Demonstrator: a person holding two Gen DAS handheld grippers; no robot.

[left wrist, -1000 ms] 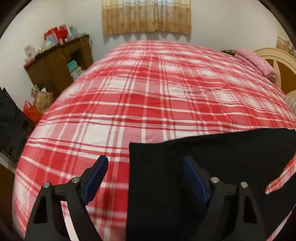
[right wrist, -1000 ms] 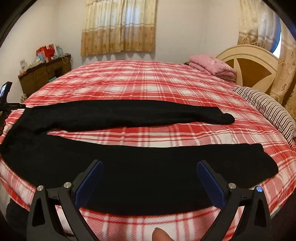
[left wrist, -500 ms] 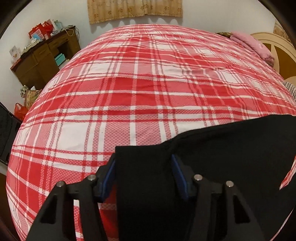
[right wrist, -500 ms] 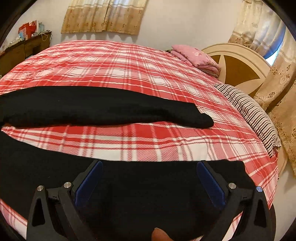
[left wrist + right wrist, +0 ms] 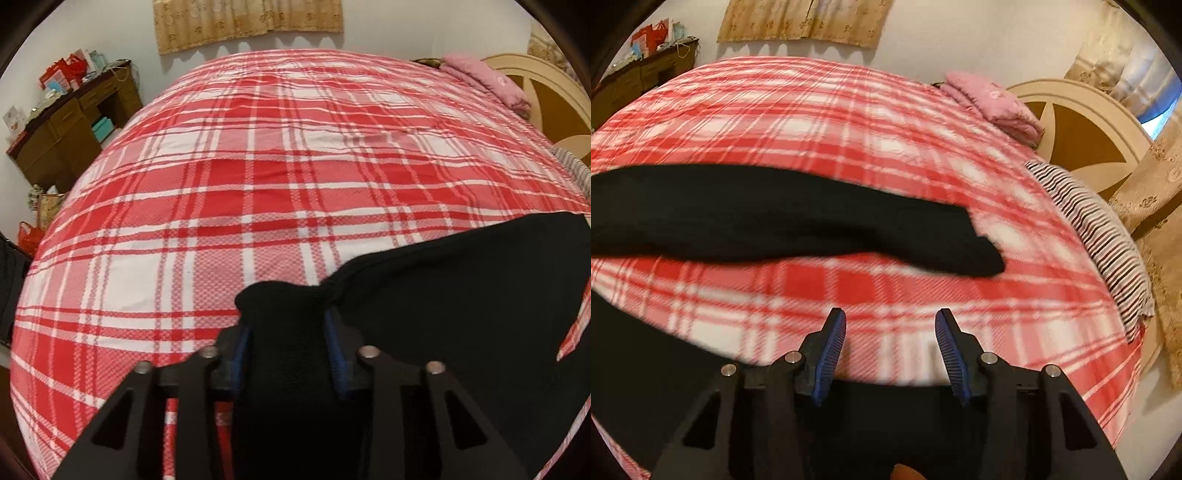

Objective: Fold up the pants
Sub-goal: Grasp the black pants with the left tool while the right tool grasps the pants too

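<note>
Left wrist view: my left gripper (image 5: 288, 354) is clamped on a bunched corner of the black knit fabric pants (image 5: 461, 295), the cloth filling the narrow gap between the blue pads (image 5: 334, 350). The rest of the garment spreads rightward over the red-and-white plaid bedspread (image 5: 258, 166). Half a second ago the jaws stood wider around flat cloth; now they have closed and the edge is gathered upward into a hump. A brown wooden desk (image 5: 70, 129) stands at the left wall, its open cubby holding a teal box (image 5: 103, 125).

Right wrist view: my right gripper (image 5: 890, 347) stands partly open and holds nothing, plaid showing between its fingers. One black leg (image 5: 775, 218) lies across the bed beyond; another dark part sits below the jaws. The jaws have narrowed since the earlier frame. The view is motion-blurred.
</note>
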